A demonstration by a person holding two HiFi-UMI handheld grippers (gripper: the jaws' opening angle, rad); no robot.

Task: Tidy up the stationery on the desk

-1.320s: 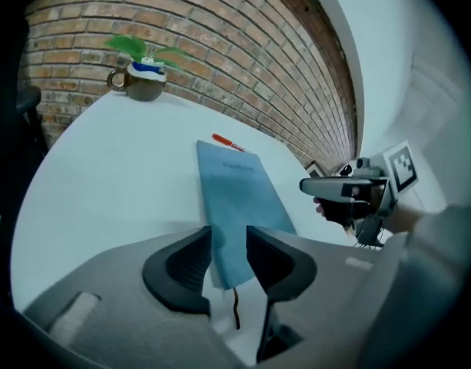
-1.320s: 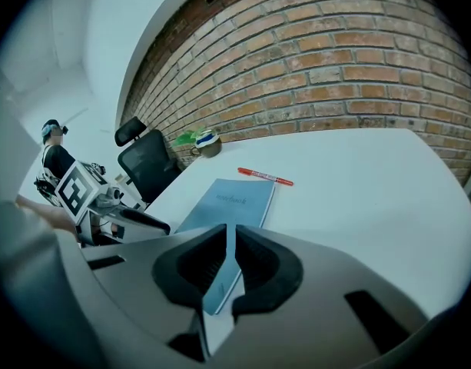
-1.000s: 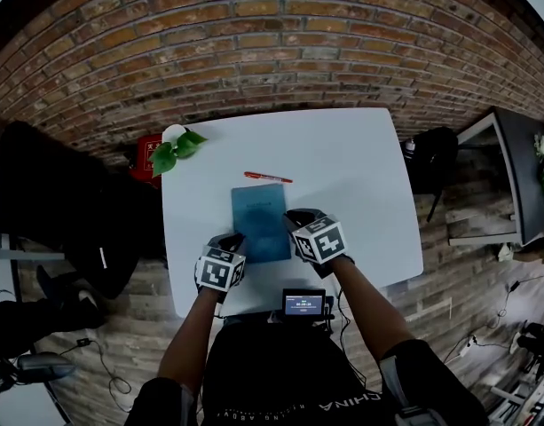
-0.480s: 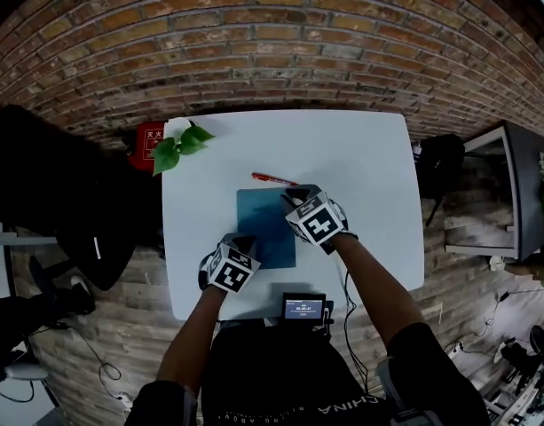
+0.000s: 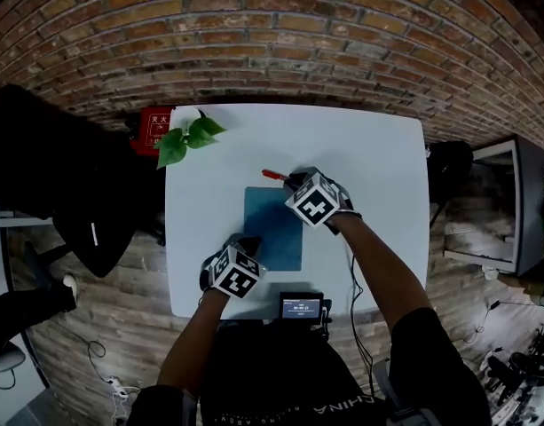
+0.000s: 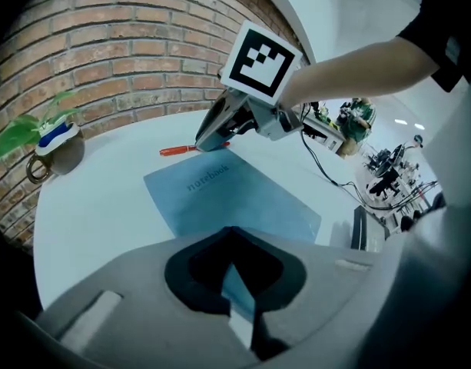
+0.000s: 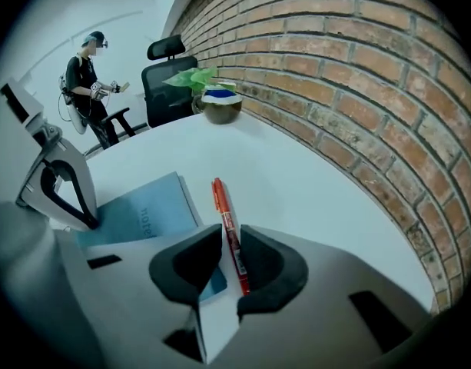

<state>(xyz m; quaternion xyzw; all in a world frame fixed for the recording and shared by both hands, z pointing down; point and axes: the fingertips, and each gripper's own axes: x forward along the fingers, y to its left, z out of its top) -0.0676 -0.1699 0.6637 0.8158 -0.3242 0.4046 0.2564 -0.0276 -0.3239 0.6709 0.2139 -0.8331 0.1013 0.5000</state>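
The right claw (image 7: 231, 238) stands over the red pen (image 7: 223, 204), which lies on the white counter (image 5: 369, 167) just past the far edge of the blue notebook (image 5: 273, 216). Its jaws have just been opening and stand roughly half apart. The pen's near end runs up the gap between them, close against one pad but not yet pinched. The left claw (image 6: 233, 258) is closed tight at the notebook's near corner. Whether it nips the cover or only rests there, I can't make out. To my eye the step in hand is picking up the pen. Doing it well means shifting the right claw sideways until the barrel sits in the middle of the gap, then lowering it until the pads flank the pen. It should close on the pen alone, since the notebook's corner is just beside it and could get caught. The left claw does best to stay where it is so the notebook doesn't slide.
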